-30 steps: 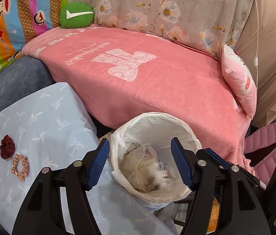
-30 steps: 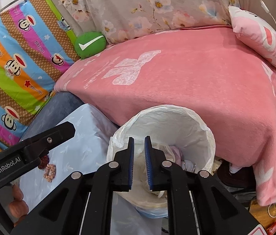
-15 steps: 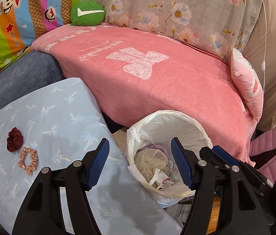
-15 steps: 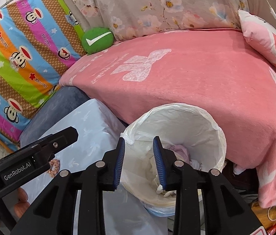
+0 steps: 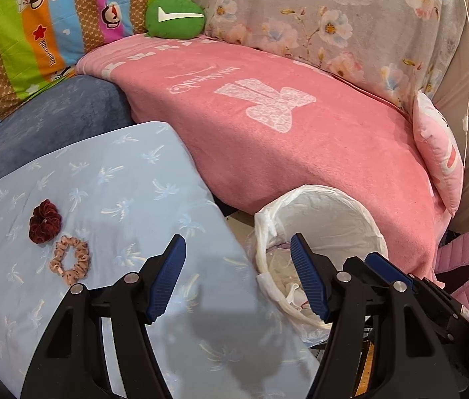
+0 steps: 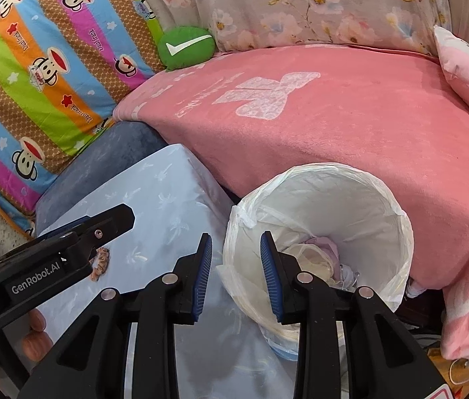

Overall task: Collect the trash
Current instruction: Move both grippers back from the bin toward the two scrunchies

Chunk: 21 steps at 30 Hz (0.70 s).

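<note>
Pink blanket (image 5: 300, 139) covers the sofa; its woven script is not legible. Striped monkey-print cloth (image 6: 45, 76) behind reads "Paul Frank". Pale blue palm-print cushion (image 5: 108, 199) lies in front of the blanket.

Lined trash bin (image 6: 330, 232) stands off the cushion's right edge, against the blanket; crumpled plastic and paper sit inside.

Right tool (image 6: 236, 274): jaws apart, nothing between them, over the bin's near-left rim. Judged: drop step done.

Left tool (image 5: 237, 281): jaws wide apart, empty, over the cushion's right edge; side marked "GenRobot.AI".

Maroon scrunchie (image 5: 45, 221) and peach scrunchie (image 5: 69, 264) near the cushion's left edge; no loose trash visible. Next: locate another piece before reaching.
</note>
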### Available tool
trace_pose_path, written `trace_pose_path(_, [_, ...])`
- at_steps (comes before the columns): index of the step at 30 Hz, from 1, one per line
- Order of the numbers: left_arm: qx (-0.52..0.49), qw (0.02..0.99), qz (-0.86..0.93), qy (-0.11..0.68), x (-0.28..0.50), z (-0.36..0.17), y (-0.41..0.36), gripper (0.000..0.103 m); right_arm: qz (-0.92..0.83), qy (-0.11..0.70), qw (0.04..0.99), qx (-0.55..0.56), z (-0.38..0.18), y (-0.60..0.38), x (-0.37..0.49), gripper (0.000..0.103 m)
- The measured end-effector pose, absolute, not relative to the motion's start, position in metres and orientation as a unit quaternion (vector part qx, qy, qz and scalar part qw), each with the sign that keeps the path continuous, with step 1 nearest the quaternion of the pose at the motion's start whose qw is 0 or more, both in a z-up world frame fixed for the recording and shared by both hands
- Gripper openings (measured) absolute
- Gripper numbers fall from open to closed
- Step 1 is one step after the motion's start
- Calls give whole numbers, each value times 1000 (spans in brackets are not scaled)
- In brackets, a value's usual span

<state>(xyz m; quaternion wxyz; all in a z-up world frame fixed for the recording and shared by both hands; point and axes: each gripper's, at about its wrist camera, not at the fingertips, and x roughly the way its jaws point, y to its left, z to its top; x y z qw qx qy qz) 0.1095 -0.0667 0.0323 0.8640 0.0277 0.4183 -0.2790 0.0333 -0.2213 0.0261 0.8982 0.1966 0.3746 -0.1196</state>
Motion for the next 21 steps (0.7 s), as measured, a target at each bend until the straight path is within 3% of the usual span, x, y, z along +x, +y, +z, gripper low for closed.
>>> trace_pose_path(21, [-5, 881, -198, 429, 137, 12, 16, 62, -55, 407, 899, 153, 16, -145, 77, 38])
